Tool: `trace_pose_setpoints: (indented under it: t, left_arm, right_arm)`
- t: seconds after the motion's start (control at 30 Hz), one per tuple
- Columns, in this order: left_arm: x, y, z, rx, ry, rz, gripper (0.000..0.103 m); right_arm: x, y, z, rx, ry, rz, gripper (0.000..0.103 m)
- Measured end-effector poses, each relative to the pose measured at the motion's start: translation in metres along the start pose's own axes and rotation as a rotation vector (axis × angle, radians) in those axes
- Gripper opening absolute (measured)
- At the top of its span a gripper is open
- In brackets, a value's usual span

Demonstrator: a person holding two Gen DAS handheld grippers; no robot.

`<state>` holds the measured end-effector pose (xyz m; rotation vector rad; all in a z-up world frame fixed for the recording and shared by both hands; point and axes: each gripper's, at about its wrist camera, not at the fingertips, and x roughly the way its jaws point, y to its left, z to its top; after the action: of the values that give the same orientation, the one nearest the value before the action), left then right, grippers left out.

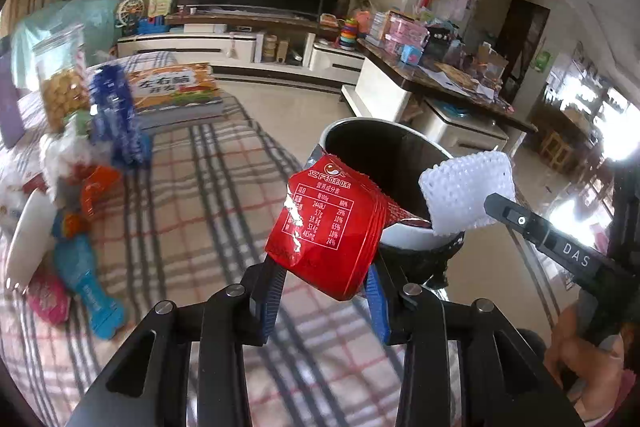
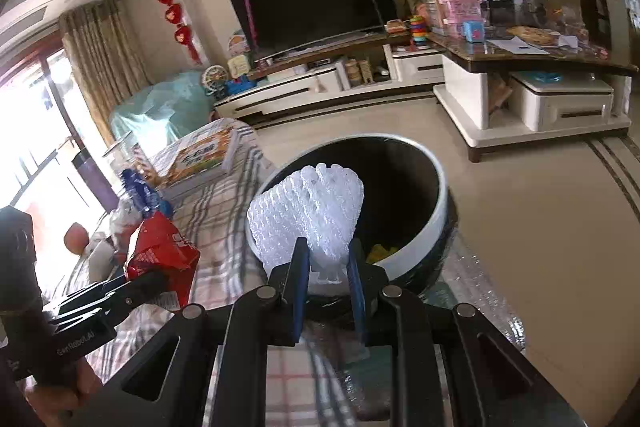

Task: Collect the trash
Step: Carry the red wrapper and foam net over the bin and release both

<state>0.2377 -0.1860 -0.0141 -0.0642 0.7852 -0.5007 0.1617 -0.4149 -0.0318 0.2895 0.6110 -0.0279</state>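
Trash is in both grippers, at a bin [image 1: 404, 187] with a white rim and dark inside. Left wrist view: the left gripper [image 1: 326, 285] pinches a red wrapper [image 1: 328, 223] by its lower end, the blue pads pressed on either side; the wrapper stands up in front of the bin's near rim, its printed panel facing the camera. To the right, the right gripper [image 1: 490, 205] reaches in from the side holding white foam netting [image 1: 466, 193] over the bin's right rim. The bin stands beside a surface covered in a checked cloth [image 1: 192, 203], on which lie a blue bag [image 1: 116, 115], a jar [image 1: 62, 75] of yellow snacks, a book [image 1: 176, 87] and blurred packets at the far left edge. Right wrist view: the right gripper [image 2: 328, 267] is clamped on the narrow base of the netting [image 2: 308, 211], which fans out above the pads, over the bin's [image 2: 424, 223] near-left rim. Something yellow [image 2: 382, 251] lies inside the bin. At left, the left gripper [image 2: 156, 277] holds the wrapper [image 2: 160, 247] over the cloth [image 2: 224, 227], to the left of the bin. A hand [image 2: 60, 395] grips its handle at the lower left.
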Motion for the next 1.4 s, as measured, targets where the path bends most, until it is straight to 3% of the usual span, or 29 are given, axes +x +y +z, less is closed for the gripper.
trace_pose_setpoints:
  t: [0.73, 1.1, 1.27, 1.4]
  left_arm:
    - [0.068, -0.039, 0.048, 0.067, 0.04, -0.015, 0.037]
    - [0.096, -0.044, 0.057, 0.049, 0.087, -0.039, 0.043]
    - [0.099, -0.045, 0.059, 0.031, 0.095, -0.045, 0.062]
    - [0.093, -0.043, 0.053, 0.017, 0.088, -0.042, 0.062]
  right_arm:
    - [0.031, -0.033, 0.029, 0.013, 0.045, -0.042, 0.02]
    - [0.046, -0.037, 0.034, -0.008, 0.076, -0.06, 0.023]
    - [0.048, -0.041, 0.036, 0.0, 0.089, -0.055, 0.051]
    - [0.044, -0.041, 0.036, 0.01, 0.083, -0.052, 0.055]
